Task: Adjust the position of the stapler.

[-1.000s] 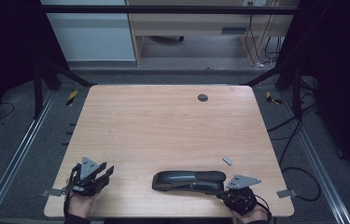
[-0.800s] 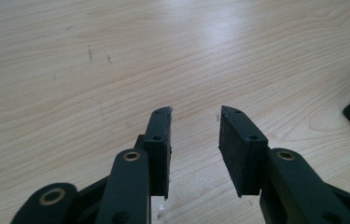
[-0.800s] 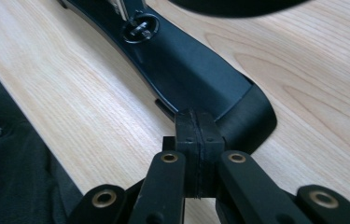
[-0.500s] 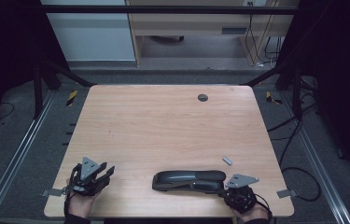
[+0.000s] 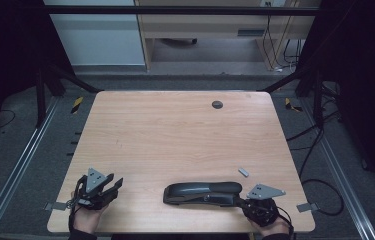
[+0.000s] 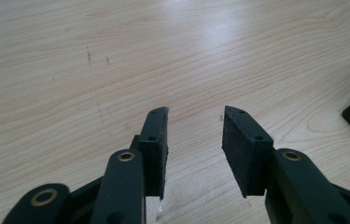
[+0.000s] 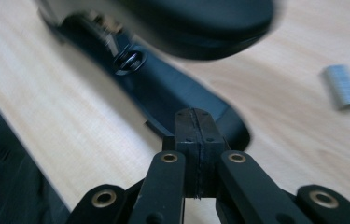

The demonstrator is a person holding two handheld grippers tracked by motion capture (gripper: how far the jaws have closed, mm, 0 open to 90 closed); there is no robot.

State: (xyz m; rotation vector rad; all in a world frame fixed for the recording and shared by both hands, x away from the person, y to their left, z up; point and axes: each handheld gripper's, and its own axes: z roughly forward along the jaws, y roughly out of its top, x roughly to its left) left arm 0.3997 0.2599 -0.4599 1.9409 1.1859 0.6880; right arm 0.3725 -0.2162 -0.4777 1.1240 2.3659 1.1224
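Right gripper [image 7: 195,154] pressed together at stapler [image 5: 202,192] base; left gripper [image 6: 195,140] just opening, empty. Next: staples [image 7: 344,87] need pinching.

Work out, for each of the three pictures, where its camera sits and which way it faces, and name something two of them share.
High view: fixed above the person's side, looking forward and down on the table; both hands enter at the bottom, left gripper and right gripper.
Left gripper view: rides the left gripper, looking along its parted, empty jaws, which have just been opening, over bare wood.
Right gripper view: rides the right gripper, jaws shut, facing the stapler.
Shared: stapler and staple strip.
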